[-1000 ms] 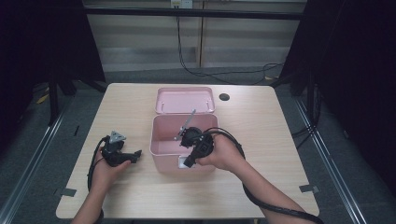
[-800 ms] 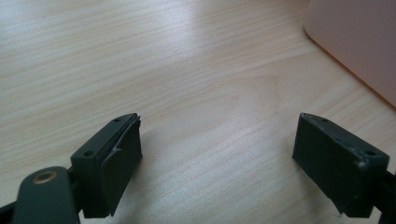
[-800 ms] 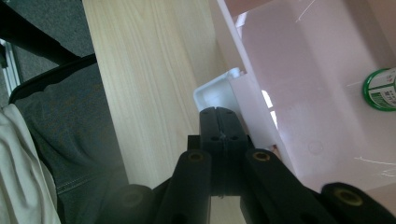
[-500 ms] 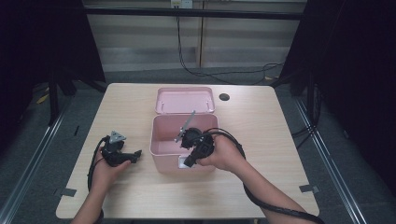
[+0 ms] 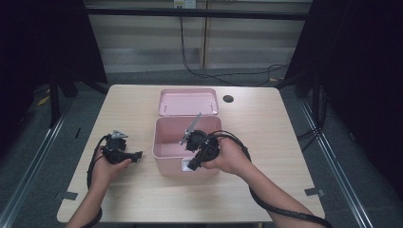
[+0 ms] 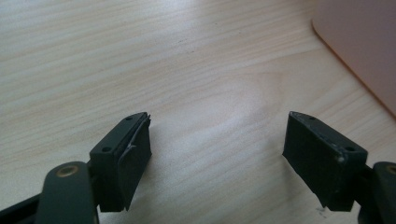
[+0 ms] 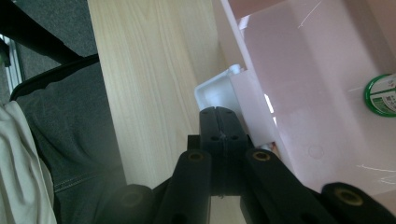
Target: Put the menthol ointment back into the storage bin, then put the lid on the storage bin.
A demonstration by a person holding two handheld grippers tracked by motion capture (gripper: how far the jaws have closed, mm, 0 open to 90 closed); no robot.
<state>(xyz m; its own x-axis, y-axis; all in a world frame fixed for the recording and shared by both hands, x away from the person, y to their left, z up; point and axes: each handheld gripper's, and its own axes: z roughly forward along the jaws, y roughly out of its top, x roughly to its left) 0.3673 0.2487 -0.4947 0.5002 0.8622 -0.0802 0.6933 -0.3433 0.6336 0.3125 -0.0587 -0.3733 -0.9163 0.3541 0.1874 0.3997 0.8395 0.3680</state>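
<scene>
**At the pink box's near wall, one gripper shut, one spread**

From above, the right gripper point(image 5: 190, 165) hangs at the near wall of the open pink box point(image 5: 166, 151), its lid point(image 5: 188, 101) lying just behind. The left gripper point(image 5: 138, 154) rests on the table point(image 5: 266, 128), left of the box and apart from it.

Along the left gripper point(image 6: 217, 144), the jaws stand wide over bare wood; they have just been closing a little, with nothing between them.

Along the right gripper point(image 7: 219, 122), the jaws are pressed together beside the box's white latch point(image 7: 215, 91); whether they pinch anything I cannot tell. A green-rimmed item point(image 7: 382, 94) lies inside.
</scene>
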